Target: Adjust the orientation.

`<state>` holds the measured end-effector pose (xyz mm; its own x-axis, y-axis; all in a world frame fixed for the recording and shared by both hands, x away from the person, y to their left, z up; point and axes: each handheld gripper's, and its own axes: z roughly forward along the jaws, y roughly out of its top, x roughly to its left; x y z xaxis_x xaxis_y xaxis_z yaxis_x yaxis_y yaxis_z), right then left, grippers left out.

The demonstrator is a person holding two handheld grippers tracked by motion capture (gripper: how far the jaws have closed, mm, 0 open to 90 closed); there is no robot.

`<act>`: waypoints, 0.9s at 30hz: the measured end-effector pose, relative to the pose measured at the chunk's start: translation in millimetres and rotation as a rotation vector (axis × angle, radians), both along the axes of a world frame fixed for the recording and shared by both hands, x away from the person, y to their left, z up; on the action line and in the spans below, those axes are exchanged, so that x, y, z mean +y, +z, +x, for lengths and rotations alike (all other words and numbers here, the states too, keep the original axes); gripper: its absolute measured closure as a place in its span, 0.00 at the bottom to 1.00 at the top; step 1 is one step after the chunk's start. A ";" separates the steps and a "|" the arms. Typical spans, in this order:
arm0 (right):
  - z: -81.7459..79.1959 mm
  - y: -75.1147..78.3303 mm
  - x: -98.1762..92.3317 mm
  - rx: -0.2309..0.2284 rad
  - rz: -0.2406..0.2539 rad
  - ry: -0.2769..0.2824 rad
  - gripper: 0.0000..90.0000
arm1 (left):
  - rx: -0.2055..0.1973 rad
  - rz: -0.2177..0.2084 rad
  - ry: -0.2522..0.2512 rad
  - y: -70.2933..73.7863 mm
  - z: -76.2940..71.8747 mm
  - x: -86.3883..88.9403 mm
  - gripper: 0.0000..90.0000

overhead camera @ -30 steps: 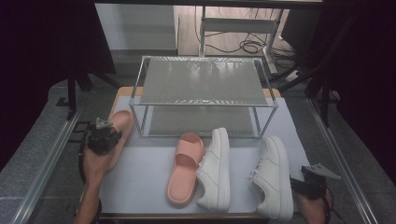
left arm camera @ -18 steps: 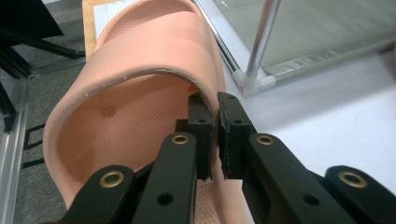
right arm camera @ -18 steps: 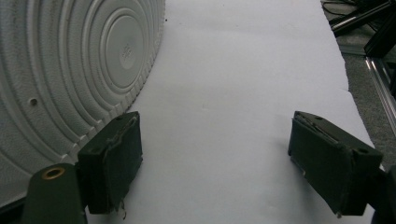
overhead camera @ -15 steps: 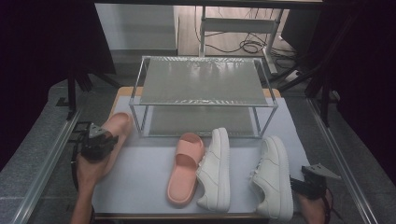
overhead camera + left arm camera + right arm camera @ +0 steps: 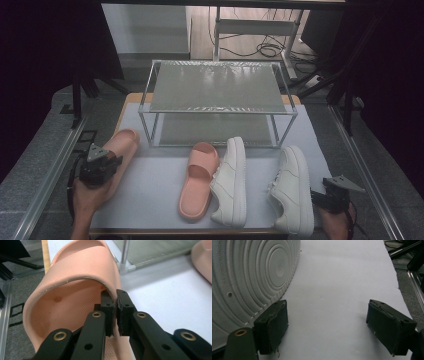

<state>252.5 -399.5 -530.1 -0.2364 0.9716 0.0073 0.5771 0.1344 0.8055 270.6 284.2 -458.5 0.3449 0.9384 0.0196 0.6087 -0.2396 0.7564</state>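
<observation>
Your left hand-held gripper (image 5: 113, 315) pinched only the pink slipper (image 5: 75, 287) by its strap edge; that thin hold could have slipped. Your right hand-held gripper (image 5: 327, 327) stood spread.

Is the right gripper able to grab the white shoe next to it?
Probably yes. The right gripper is open and sits just beside the white shoe, whose sole lies right by one of its pads, with bare table between the jaws.

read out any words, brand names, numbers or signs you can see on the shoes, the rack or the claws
None: no word, brand or number can be read anywhere.
White sneaker sole: a small embossed mark at the centre of its rings, too small to read.
Pink slide, held in the left claw: plain.
Metal rack: plain.
</observation>
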 end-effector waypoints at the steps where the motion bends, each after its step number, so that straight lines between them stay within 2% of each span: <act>1: 0.0 -0.1 0.1 -0.001 0.000 -0.002 0.20 | 0.000 0.002 -0.007 0.7 -3.3 -0.6 0.94; 3: 0.1 -0.2 0.3 -0.002 0.001 -0.003 0.20 | 0.000 0.004 -0.021 1.5 -10.0 -1.9 0.94; 8: 0.0 -0.1 0.3 -0.001 0.001 -0.003 0.20 | 0.009 -0.036 -0.046 -0.5 -25.7 -4.7 0.94; 13: 0.0 -0.1 0.4 -0.001 0.001 -0.003 0.20 | 0.009 -0.051 -0.073 -1.5 -37.9 -11.2 0.94; 19: 0.0 -0.1 0.4 -0.001 0.001 -0.003 0.20 | 0.005 -0.047 -0.127 -1.2 -44.0 -25.0 0.94; 27: 0.0 -0.1 0.3 -0.001 0.001 -0.002 0.20 | 0.003 -0.039 -0.183 0.1 -39.1 -45.4 0.94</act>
<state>252.4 -399.2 -530.2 -0.2341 0.9722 0.0085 0.5768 0.1318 0.8062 231.5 238.9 -458.4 0.5102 0.8599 -0.0171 0.5598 -0.3169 0.7656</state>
